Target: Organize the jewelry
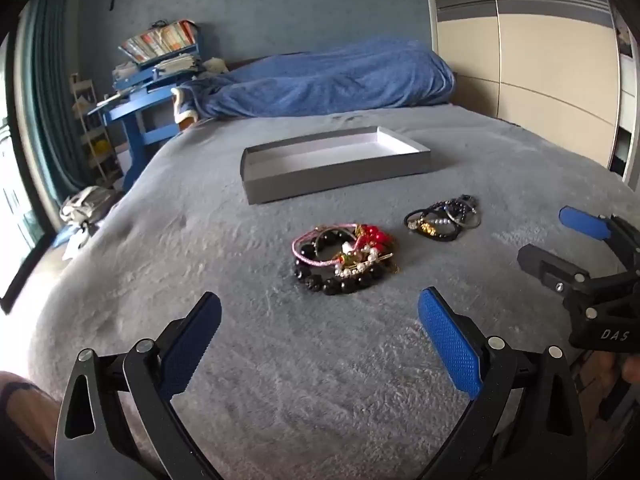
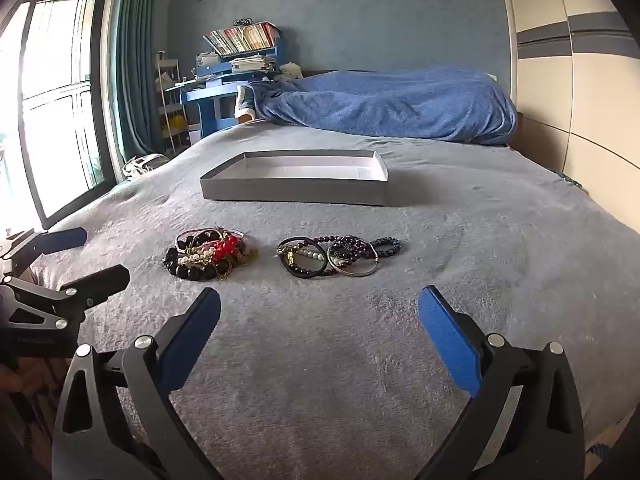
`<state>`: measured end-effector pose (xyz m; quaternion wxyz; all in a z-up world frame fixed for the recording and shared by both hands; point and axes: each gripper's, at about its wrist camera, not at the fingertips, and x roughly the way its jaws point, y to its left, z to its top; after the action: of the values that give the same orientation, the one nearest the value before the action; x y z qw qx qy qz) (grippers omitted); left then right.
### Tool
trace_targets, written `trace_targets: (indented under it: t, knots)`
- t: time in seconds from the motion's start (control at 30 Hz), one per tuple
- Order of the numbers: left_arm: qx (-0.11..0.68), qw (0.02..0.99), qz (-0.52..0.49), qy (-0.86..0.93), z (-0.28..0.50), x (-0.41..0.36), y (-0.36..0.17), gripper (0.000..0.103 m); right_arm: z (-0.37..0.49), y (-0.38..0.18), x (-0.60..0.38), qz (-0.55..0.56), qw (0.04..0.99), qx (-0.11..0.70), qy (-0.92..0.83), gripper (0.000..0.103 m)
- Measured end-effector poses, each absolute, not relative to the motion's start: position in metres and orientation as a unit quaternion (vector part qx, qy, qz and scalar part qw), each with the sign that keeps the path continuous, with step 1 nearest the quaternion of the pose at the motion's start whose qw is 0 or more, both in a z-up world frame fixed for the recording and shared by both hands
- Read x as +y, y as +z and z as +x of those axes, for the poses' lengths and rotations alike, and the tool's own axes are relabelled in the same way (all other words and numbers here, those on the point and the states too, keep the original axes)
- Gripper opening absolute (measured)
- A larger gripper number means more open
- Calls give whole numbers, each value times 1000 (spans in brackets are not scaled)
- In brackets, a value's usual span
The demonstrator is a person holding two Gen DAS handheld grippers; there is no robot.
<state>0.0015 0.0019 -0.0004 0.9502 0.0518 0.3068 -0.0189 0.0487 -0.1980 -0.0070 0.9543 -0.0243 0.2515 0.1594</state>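
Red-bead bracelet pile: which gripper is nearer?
Left. The left gripper hangs open just short of the red-bead pile, lined up with it. The right gripper is off to its side, facing the dark bracelet pile.

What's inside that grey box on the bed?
The grey box looks empty: only its white floor and inner walls show. Its near wall hides the strip of floor just behind it, so something small and flat there could not be seen.

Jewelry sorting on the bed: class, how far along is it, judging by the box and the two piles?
Done: nothing; the grey box looks empty. In hand: nothing; the left hand-held gripper and right hand-held gripper are open. Left: the colourful bracelet pile and the dark bracelet pile.
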Motion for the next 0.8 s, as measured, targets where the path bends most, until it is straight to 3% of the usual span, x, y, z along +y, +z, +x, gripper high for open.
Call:
trace_targets:
  t: [0.8]
  knots:
    - [293,955,30,-21,2,4,1,98,51,-8,-203,-7,952,263,158,98]
